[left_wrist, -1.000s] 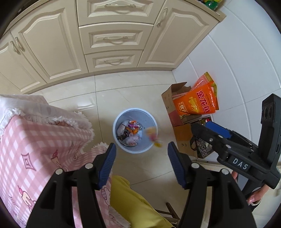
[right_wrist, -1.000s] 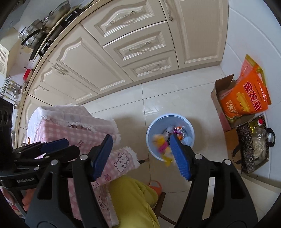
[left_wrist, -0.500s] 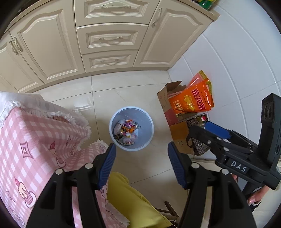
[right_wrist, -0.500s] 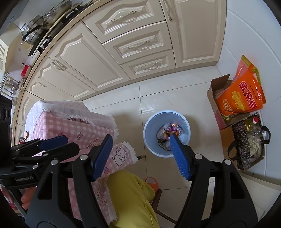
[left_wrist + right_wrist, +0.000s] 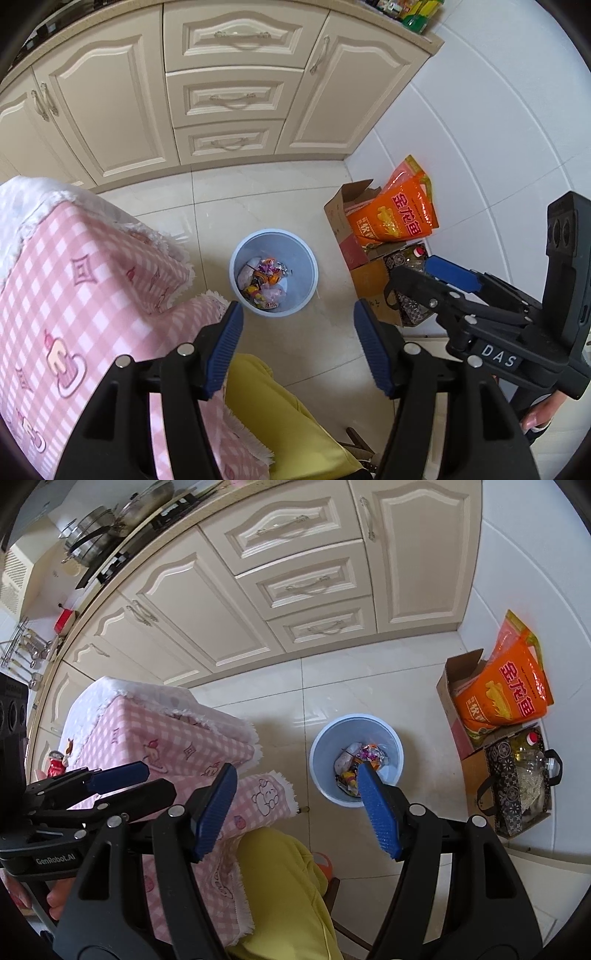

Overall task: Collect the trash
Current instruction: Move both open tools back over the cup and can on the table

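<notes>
Trash: crumpled wrappers lying inside the blue bin, on the floor at 12 o'clock of both tools.
Handling: judged light, soft, crinkly; pinch a bunched fold.
Left hand-held gripper: jaws apart, nothing between.
Right hand-held gripper: jaws apart, empty.
Change: a second ago a yellow wrapper was falling at the rim; now it is in, and the bin looks farther off.
Table: pink checked cloth, at 9 o'clock of the bin.

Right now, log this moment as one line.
left gripper: open, empty | right gripper: open, empty | bin: on floor, holds wrappers
</notes>
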Demonstrator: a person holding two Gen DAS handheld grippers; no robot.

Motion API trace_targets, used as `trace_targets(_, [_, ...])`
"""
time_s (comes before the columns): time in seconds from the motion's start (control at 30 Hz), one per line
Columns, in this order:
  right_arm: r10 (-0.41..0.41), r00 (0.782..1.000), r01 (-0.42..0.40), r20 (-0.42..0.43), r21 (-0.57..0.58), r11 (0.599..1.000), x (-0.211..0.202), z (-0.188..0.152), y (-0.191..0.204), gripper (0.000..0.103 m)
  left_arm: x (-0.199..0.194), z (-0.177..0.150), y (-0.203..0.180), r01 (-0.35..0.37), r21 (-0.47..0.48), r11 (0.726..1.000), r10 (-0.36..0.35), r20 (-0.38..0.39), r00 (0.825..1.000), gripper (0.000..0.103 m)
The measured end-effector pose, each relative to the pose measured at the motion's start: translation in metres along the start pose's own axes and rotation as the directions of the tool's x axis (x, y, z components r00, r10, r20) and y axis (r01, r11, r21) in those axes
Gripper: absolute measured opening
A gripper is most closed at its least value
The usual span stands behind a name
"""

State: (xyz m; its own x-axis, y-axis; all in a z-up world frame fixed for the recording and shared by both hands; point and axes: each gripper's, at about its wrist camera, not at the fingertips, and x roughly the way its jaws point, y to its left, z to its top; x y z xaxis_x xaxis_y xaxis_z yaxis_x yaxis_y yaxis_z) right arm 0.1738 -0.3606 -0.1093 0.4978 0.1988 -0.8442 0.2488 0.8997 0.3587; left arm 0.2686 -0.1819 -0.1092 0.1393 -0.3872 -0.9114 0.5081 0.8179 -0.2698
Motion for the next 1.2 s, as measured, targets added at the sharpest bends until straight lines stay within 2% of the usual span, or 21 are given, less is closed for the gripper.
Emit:
trace_targets(0.3, [0.024,0.999,-0.022,0.028,-0.085,0.996,-0.018,-0.018,0.049,0.067,-0.041,-0.029,0.017,-0.007,-0.025,1.000,0.008,0.073,0.997,0.063])
trace_targets(0.63, [0.065,0.997,-0.058,0.031,-0.191,0.980,-0.024,-0.035,0.114,0.067,-0.091,-0.069,0.056,-0.028,-0.085,0.996,0.041,0.165,0.985,0.064])
trace_targets(0.9, [0.100,0.995,-0.095,0.005,-0.289,0.953,-0.016,-0.047,0.178,0.070,-0.130,-0.104,0.104,-0.047,-0.167,0.985,0.084,0.227,0.970,0.065])
trace_targets(1.2, [0.135,0.988,-0.153,-0.072,-0.380,0.912,0.012,-0.059,0.258,0.072,-0.168,-0.147,0.182,-0.064,-0.310,0.949,0.154,0.278,0.948,0.068])
